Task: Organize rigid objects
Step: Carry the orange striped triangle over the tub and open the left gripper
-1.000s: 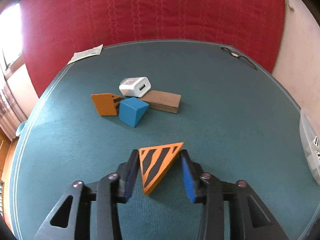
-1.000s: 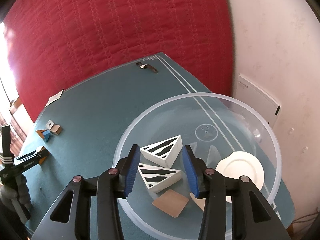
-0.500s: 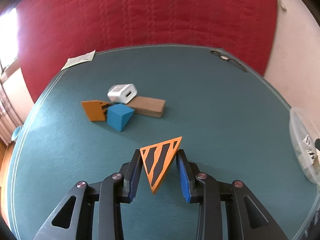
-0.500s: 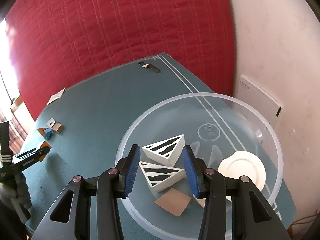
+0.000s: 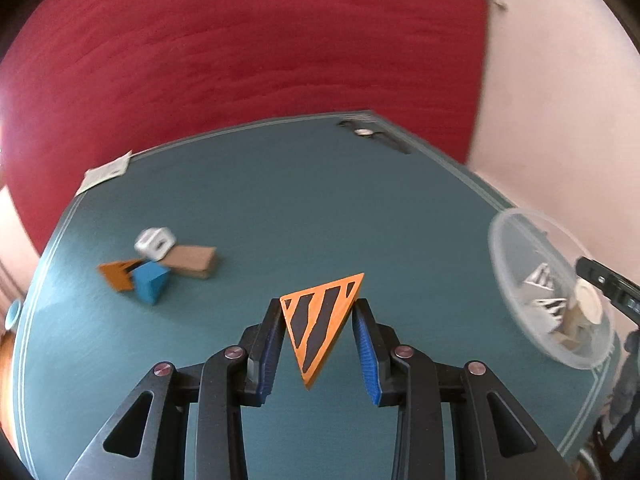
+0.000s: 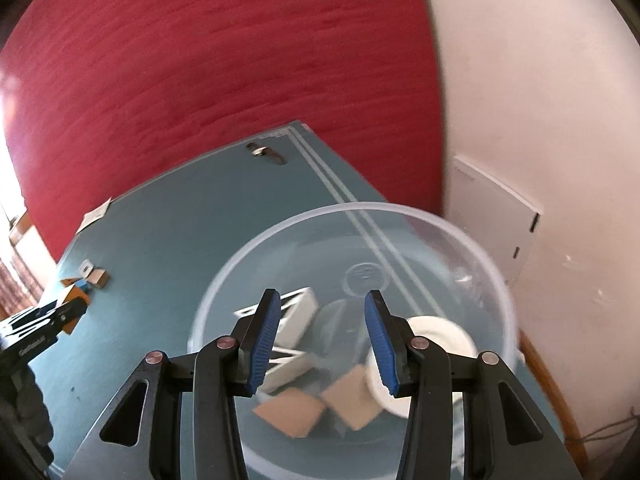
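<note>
Where the left tool pinches it, the orange wedge shows black stripes.

Red quilted backdrop, pale wall, teal table

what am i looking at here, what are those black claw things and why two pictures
The black claws are hand-held grippers, one in each of a person's hands, each with a fisheye camera looking along its two blue-padded fingers. So there are two pictures, one per gripper.

In the left view, the left gripper holds an orange striped wedge above a teal table. Farther back lie a blue block, another orange wedge, a brown block and a white charger.

In the right view, the right gripper is open and empty over a clear bowl holding white striped wedges, brown tiles and a white disc.
</note>
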The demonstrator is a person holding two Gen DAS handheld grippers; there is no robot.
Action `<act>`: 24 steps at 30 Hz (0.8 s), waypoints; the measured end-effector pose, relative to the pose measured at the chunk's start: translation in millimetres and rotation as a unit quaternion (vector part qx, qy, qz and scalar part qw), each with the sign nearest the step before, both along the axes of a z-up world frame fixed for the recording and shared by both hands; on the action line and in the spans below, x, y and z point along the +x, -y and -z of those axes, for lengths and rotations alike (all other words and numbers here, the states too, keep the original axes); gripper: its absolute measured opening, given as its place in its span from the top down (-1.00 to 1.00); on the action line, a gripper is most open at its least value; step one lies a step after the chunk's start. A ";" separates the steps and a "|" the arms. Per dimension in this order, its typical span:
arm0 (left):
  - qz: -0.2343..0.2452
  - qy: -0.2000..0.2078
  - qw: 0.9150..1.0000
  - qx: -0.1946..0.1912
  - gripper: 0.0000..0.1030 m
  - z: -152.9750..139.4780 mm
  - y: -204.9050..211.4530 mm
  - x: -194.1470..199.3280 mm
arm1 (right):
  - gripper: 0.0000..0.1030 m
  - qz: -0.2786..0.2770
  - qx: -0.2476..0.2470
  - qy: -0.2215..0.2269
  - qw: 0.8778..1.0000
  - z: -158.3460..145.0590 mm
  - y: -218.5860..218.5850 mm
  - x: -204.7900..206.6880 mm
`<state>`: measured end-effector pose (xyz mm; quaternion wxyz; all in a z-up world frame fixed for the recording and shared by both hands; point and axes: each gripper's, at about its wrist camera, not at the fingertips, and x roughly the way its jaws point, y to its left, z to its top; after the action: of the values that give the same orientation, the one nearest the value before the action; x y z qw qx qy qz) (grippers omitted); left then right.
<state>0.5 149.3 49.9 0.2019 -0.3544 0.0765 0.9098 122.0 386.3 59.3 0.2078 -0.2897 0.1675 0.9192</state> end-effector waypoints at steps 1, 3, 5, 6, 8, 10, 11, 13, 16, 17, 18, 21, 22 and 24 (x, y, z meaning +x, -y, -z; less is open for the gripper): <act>0.006 0.000 1.000 0.000 0.30 -0.4 -4.5 0.1 | 0.12 0.009 0.001 0.000 1.000 -0.1 -4.2 2.4; 0.022 -0.001 1.000 -0.002 0.29 -1.8 -18.6 3.9 | 0.12 0.016 -0.002 -0.004 1.000 -0.3 -11.0 6.2; 0.040 -0.003 0.999 -0.004 0.29 -2.8 -33.4 8.3 | 0.12 0.022 -0.003 -0.006 1.000 -0.2 -15.9 9.4; 0.048 -0.003 0.999 -0.006 0.29 -3.1 -39.5 10.1 | 0.12 0.026 -0.004 -0.007 1.000 -0.2 -18.6 11.1; 0.067 -0.004 0.998 -0.010 0.29 -2.9 -54.6 14.3 | 0.12 0.032 -0.009 -0.010 0.999 -0.1 -23.7 13.7; 0.086 -0.004 0.996 -0.014 0.29 -2.3 -70.2 18.6 | 0.12 0.036 -0.012 -0.012 0.999 -0.3 -27.1 16.7; 0.093 -0.003 0.996 -0.016 0.29 -1.6 -75.5 20.1 | 0.12 0.037 -0.013 -0.012 0.999 -0.4 -28.2 17.4; 0.108 -0.001 0.994 -0.017 0.29 -0.4 -86.5 21.8 | 0.12 0.037 -0.012 -0.014 0.999 -0.5 -28.8 18.0; 0.130 0.007 0.991 -0.016 0.29 0.5 -102.3 25.8 | 0.12 0.038 -0.007 -0.013 0.999 0.3 -27.7 18.3; 0.138 0.009 0.990 -0.015 0.29 0.8 -108.6 27.5 | 0.12 0.044 -0.008 -0.012 0.999 0.2 -27.9 18.3; 0.143 0.010 0.990 -0.016 0.29 0.1 -112.0 28.9 | 0.12 0.045 -0.009 -0.011 0.999 0.6 -28.3 18.2; 0.164 0.016 0.986 -0.014 0.29 0.2 -125.0 34.0 | 0.12 0.049 -0.013 -0.013 0.999 0.5 -31.7 21.4; 0.173 0.017 0.985 -0.014 0.29 0.0 -131.3 36.4 | 0.12 0.051 -0.013 -0.013 0.999 0.4 -33.0 22.9; 0.187 0.014 0.982 -0.011 0.29 -1.3 -140.4 42.6 | 0.12 0.056 -0.012 -0.014 0.998 0.4 -35.1 24.2</act>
<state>43.1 289.7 51.1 0.3652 -0.3489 0.1487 0.8502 146.3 421.4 58.8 0.2531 -0.2697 0.1974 0.9079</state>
